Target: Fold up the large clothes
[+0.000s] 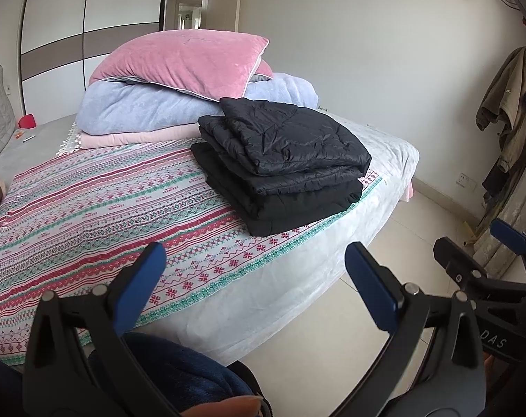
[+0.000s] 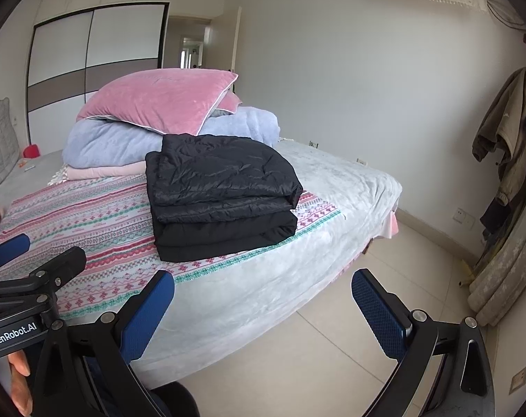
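Observation:
A black quilted coat (image 1: pixel 280 163) lies folded in a thick stack on the patterned sheet (image 1: pixel 89 208) near the bed's right edge; it also shows in the right wrist view (image 2: pixel 221 194). My left gripper (image 1: pixel 256 285) is open and empty, held back from the bed's near corner, well short of the coat. My right gripper (image 2: pixel 263 309) is open and empty, also off the bed's edge over the floor. The right gripper shows at the far right of the left wrist view (image 1: pixel 499 253), and the left gripper at the left of the right wrist view (image 2: pixel 30 260).
A pink pillow (image 1: pixel 183 62) rests on folded blue and pink blankets (image 1: pixel 141 111) behind the coat. A wardrobe (image 1: pixel 89 34) stands at the back. Clothes hang on the right wall (image 2: pixel 506 139). Tiled floor (image 2: pixel 332 347) lies right of the bed.

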